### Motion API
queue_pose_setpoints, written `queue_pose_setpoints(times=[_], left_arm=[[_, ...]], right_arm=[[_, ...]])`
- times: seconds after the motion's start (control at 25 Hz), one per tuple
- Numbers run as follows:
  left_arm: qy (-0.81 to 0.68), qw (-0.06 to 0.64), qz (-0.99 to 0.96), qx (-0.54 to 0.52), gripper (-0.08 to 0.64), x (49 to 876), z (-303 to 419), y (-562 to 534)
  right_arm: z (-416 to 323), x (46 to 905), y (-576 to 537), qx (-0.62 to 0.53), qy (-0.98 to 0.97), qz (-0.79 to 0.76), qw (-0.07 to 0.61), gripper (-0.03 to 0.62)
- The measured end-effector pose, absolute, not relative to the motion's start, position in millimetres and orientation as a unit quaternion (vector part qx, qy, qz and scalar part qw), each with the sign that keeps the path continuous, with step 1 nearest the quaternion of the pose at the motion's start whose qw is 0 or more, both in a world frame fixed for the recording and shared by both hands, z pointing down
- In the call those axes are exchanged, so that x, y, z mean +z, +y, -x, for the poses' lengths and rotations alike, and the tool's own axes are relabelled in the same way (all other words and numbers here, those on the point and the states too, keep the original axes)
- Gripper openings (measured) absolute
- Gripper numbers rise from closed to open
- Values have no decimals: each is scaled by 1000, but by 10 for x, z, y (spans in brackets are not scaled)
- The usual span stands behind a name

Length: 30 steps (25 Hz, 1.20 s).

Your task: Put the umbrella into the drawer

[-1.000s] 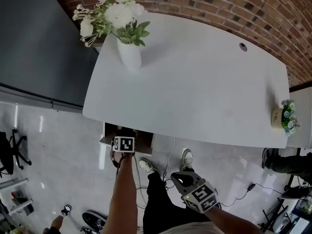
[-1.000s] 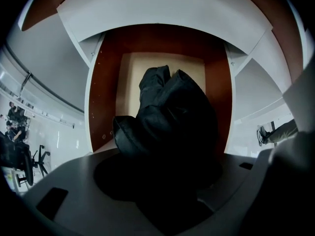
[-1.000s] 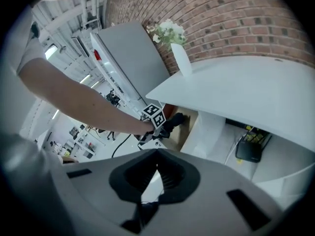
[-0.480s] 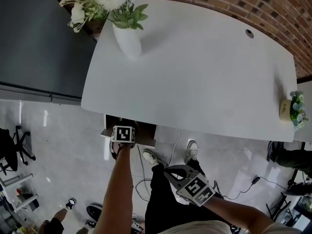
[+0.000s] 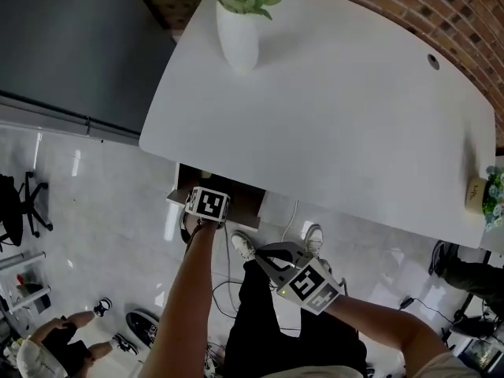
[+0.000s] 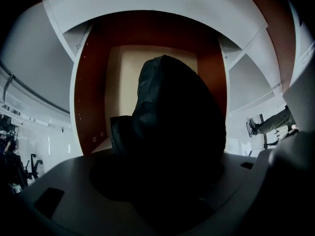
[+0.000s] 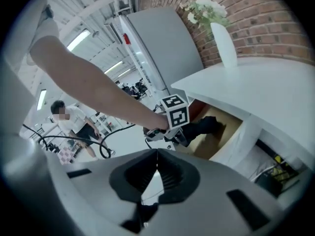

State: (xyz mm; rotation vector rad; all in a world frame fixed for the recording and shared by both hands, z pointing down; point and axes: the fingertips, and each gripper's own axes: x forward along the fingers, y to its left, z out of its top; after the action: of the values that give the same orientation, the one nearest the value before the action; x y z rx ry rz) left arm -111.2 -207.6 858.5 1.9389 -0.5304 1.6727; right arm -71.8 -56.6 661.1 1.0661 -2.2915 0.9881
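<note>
The marker cubes [image 5: 309, 286] on the grippers are showing only black-and-white square patterns. The marking on the small pot [image 5: 475, 190] at the table's right edge is too small to read.

The umbrella [image 6: 172, 132] is showing as a folded, dark, wrinkled bundle with a rounded end. It is sitting between the jaws of the left gripper [image 5: 206, 208], which is pointing straight down into the open drawer [image 6: 91, 107]. Those jaws are opening, and whether their pads are pressing the fabric is lost in the dark. In the right gripper view the bundle is lying inside the drawer, over its tan floor and between its red-brown walls.

The right gripper [image 7: 155, 167] is hovering near the drawer, above the person's legs, with its jaws closed together on nothing.

The white table [image 5: 339, 109] is overhanging the back of the drawer. A white vase [image 5: 238, 36] of flowers is standing on the table's far corner, beside a dark cabinet [image 5: 71, 46] and a brick wall [image 5: 441, 10]. Cables [image 5: 224, 282] are trailing over the floor by the person's shoes [image 5: 242, 245].
</note>
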Motion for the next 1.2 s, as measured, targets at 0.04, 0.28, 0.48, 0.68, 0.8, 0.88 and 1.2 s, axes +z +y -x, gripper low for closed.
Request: queue_pose_setpoints(times=[0.04,0.28,0.48,0.68,0.8,0.88,1.2], left_arm=[[-196,261,-716,617,285,8589,1114,-2090],[-177,304,-698,623,303,8655,1132,-1950],[-188,262,-712,624,311,8648,1125,-2094],[-171,257,-713,629,314,8639,1119,-2056],[-169,267,-712,627,314,8666,1111,-2054],[-170,268,-712,626,314,8677,1113,-2044],[-170,251,-722,622,318,8652,1094,-2071]], right_arm=[[723,6668,-554,352,-829,-374,221,17],[800,6863,-538,353,-835,-358,225,17],[900,6860,-576,362,-829,-375,203,17],[991,6867,-541,382,-821,-382,186,17],[1048,6894,-518,383,-823,-374,188,16],[1065,6923,-490,387,-823,-372,188,17],[1096,6951,-487,392,-818,-378,186,17]])
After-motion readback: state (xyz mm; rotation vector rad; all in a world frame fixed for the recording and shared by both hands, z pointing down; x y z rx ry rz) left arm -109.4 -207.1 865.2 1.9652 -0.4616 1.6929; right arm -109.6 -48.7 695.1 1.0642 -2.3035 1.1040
